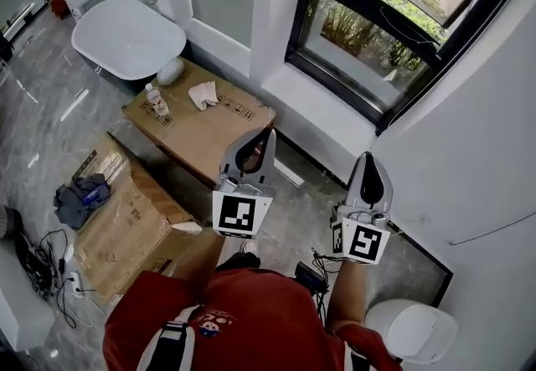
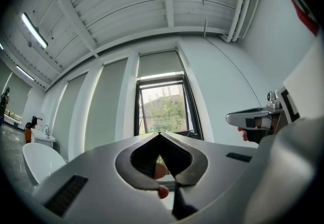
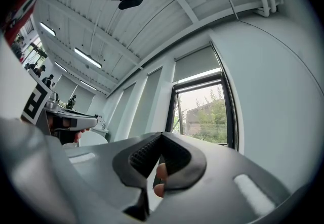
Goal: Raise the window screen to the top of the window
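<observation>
The black-framed window (image 1: 377, 34) stands ahead of me, above a white sill (image 1: 322, 114). A grey window screen (image 2: 158, 63) covers its upper part; below the screen's lower edge I see trees through the glass. The right gripper view shows the same window screen (image 3: 196, 63) and window (image 3: 205, 117). My left gripper (image 1: 270, 131) is shut with nothing in it, pointing at the window from some way off. My right gripper (image 1: 368, 155) is beside it, also shut and empty. Neither touches the window or the screen. Both tips meet in their own views, left gripper (image 2: 160, 133) and right gripper (image 3: 162, 133).
A cardboard box (image 1: 201, 122) with a bottle (image 1: 156, 100) and a cloth (image 1: 203, 95) lies left of the sill; another box (image 1: 126, 218) is nearer. A white bathtub (image 1: 126, 34) is far left, a toilet (image 1: 414, 332) at lower right. Cables (image 1: 50, 260) trail on the floor.
</observation>
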The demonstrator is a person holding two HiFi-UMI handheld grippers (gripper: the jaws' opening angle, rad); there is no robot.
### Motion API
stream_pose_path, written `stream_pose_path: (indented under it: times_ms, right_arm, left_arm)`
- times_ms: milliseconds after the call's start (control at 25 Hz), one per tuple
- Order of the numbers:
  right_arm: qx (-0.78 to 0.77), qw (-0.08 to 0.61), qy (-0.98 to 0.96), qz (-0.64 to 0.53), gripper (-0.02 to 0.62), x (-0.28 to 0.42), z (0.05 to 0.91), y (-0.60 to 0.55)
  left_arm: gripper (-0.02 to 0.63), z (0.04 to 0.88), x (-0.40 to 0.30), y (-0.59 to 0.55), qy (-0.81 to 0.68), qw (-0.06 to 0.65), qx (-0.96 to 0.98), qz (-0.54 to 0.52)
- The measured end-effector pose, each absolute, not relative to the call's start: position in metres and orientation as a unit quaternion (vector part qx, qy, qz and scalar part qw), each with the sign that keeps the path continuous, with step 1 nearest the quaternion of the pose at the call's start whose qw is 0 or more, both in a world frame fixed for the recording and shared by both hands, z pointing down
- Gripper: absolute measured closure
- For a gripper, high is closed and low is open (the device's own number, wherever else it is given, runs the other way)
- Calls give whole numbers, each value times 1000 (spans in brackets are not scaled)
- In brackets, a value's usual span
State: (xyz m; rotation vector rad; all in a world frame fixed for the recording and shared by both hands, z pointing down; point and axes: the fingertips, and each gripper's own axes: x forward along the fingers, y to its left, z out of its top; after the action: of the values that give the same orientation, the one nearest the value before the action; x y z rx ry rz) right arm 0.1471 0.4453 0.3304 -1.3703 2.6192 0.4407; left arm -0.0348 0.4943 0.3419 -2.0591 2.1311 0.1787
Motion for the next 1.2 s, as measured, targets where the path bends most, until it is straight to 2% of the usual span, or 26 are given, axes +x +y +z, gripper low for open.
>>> stream_pose_path:
  times_ms: [640,1200]
  right_arm:
    - [-493,73,855,145,586,141,341,380]
    - [-501,92,852,119,586,160,340,222]
  left_arm:
    - [601,352,-53,420,693,85,-714,47]
    - [601,337,-37,264,694,101,-712,37]
